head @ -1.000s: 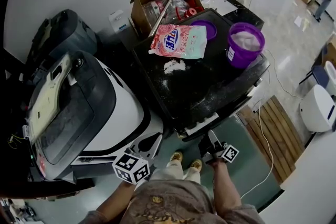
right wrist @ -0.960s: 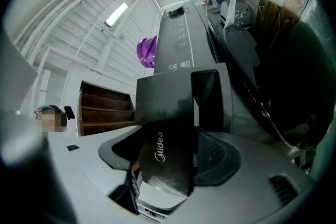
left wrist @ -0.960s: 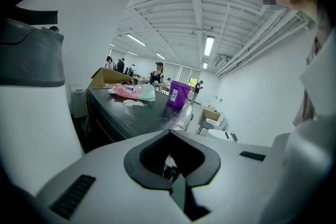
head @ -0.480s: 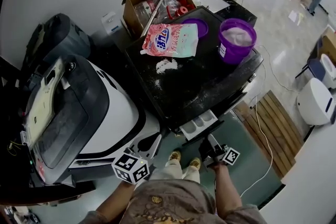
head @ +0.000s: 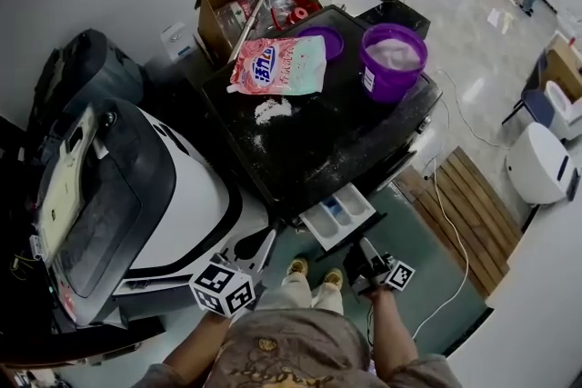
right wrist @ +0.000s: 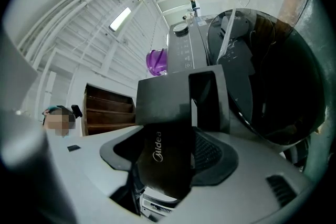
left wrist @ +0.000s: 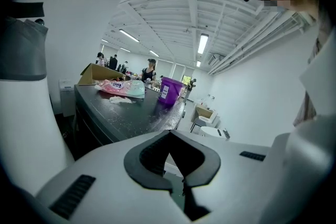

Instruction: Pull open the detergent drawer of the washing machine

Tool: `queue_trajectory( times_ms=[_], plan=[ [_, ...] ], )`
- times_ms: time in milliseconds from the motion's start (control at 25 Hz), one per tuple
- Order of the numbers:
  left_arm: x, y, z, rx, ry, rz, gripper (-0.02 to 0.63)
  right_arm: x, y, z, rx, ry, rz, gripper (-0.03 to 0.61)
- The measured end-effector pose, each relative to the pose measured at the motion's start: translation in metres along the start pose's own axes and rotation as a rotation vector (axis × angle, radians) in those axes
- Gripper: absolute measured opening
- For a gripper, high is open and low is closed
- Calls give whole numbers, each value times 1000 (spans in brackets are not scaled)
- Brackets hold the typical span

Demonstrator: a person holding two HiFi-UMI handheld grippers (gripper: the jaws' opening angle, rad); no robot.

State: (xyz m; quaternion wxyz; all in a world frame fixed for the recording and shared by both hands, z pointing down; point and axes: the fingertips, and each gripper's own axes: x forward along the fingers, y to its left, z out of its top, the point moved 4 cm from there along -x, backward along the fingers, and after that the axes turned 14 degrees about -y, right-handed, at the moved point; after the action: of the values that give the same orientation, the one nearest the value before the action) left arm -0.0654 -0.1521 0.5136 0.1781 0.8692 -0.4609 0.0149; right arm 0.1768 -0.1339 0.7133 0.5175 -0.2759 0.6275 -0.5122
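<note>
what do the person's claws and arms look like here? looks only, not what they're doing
Left claw and right claw have white moulded shells with dark grey ribbed pads. Each carries a cube with black-and-white square markers. Unsleeved forearms; patterned brown top. The right claw's jaws have just been closing, drawer front between them.

You have two washing machines in front of you: one black washing machine [head: 382,127] and one white washing machine [head: 195,204]. One detergent drawer [head: 338,212] stands out of the black one. On its top surface [head: 309,150] you can count one purple bucket [head: 400,82], one purple lid [head: 320,41], one pink bag [head: 277,65] and one small heap of white powder [head: 271,111]. Behind it stands one cardboard box [head: 207,23], and below you see two shoes [head: 297,268].
</note>
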Motion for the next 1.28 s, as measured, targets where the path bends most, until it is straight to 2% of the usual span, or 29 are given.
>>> queue_trajectory(
  times_ms=[800,920,1120,1280],
  plan=[
    [11,-15,-8,-5,28,-73,20,-28,8,3,-11,-49,-12,267],
    [13,-16,-7,-10,32,-80,21,-30,6,3,-31,-57,-33,310],
    [17,-18,-9,-10,37,-110,21,-33,10,3,-71,-39,-64,290],
    [23,-20,-7,-10,38,-139,21,-32,17,1,-123,-2,-100,319]
  ],
)
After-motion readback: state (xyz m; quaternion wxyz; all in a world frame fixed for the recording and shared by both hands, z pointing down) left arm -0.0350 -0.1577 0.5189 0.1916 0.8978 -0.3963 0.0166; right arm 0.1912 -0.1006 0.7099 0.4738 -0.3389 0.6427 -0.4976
